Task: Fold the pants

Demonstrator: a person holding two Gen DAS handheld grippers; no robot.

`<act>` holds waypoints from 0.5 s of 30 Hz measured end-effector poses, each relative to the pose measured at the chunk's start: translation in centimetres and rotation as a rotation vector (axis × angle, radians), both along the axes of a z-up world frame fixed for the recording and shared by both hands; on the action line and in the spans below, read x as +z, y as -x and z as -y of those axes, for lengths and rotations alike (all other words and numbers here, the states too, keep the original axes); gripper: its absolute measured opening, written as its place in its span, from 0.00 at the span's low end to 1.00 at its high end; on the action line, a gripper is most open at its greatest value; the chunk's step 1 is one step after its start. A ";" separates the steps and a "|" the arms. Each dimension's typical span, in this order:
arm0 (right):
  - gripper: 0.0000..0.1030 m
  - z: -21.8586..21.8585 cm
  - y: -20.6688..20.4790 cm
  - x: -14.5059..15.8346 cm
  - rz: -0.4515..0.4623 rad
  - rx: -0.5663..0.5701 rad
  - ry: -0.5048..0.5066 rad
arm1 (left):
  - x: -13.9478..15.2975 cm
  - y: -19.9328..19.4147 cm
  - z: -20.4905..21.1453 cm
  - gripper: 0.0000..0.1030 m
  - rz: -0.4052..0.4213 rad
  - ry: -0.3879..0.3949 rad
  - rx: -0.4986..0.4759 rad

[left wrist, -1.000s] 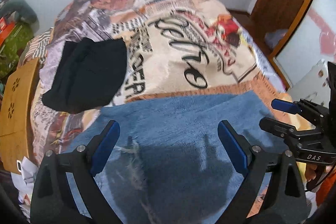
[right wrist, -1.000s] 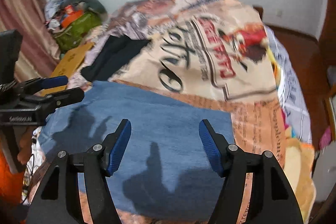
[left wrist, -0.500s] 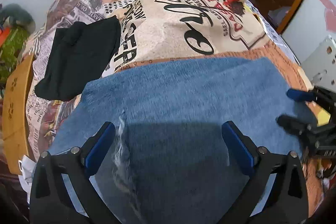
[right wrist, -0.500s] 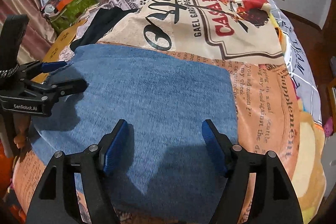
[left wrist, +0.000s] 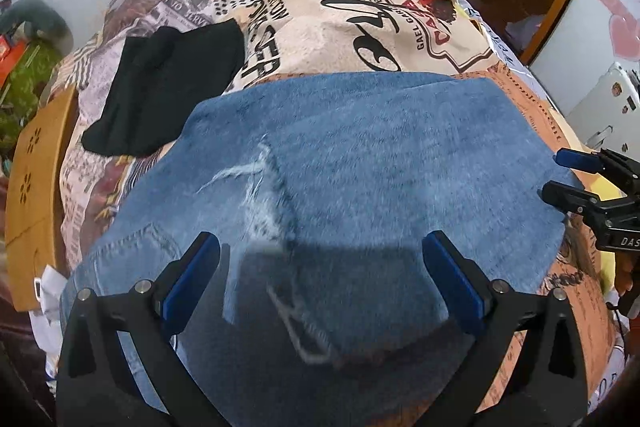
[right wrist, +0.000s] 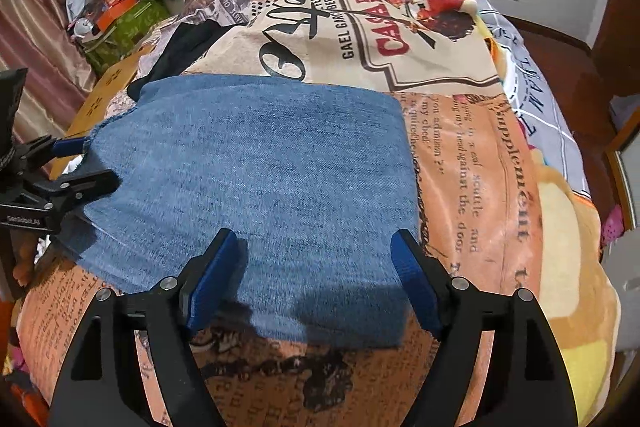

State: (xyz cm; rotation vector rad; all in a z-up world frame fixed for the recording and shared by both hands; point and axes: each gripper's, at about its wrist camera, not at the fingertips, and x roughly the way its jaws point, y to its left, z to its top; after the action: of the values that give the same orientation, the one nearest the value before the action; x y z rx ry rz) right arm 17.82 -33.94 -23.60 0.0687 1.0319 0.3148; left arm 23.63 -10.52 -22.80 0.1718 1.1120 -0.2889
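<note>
Both grippers, left gripper (left wrist: 320,279) and right gripper (right wrist: 316,275), hang spread-jawed above jeans (right wrist: 256,163) on "CASA"-lettered blanket (right wrist: 400,39).

1. The left gripper (left wrist: 320,275) has its jaws wide apart above the folded jeans (left wrist: 360,179); nothing stands between them.
2. The right gripper (right wrist: 316,279) is also spread wide over the near edge of the jeans, with free air between the fingers.
3. To the left of the jeans lies a black garment (left wrist: 168,87), flat on the bed cover (right wrist: 480,167), probably no real obstacle.
4. A wooden board (left wrist: 32,179) stands at the bed's left side and limits passage there.
5. Beyond the jeans the cover is open up to the wall.
</note>
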 end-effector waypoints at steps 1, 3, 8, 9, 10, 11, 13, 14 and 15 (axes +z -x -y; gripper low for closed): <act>0.74 -0.1 0.0 0.1 -0.001 -0.003 0.010 | 0.2 0.1 -0.3 1.00 -0.004 0.005 0.009; 0.74 -0.3 0.0 0.5 0.000 -0.007 0.033 | 0.6 0.3 -0.8 1.00 0.001 0.012 0.025; 0.74 -1.1 0.2 2.1 0.031 -0.005 0.050 | 3.1 1.6 -3.6 1.00 0.110 0.011 0.102; 0.74 -1.3 0.2 2.5 0.040 -0.002 0.048 | 3.8 2.0 -4.6 1.00 0.145 0.007 0.128; 0.74 -1.6 0.1 3.0 0.052 0.002 0.046 | 4.2 2.3 -5.4 1.00 0.171 0.005 0.149; 0.74 -2.1 0.0 3.6 0.067 0.009 0.044 | 4.9 2.7 -6.6 1.00 0.201 0.007 0.178; 0.76 -2.9 -0.1 4.4 0.090 0.020 0.037 | 5.6 3.2 -8.6 1.00 0.231 0.022 0.220; 0.76 -3.4 -0.2 5.0 0.105 0.029 0.031 | 6.0 3.6 -9.8 1.00 0.244 0.036 0.248; 0.77 -4.0 -0.3 5.4 0.117 0.037 0.025 | 6.2 3.9 -11.0 1.00 0.255 0.054 0.282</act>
State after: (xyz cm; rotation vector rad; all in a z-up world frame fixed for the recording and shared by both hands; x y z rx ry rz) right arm 18.13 -29.92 -18.16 0.0087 0.9212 0.3357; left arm 19.71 0.51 -16.56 0.0021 0.8610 -0.0430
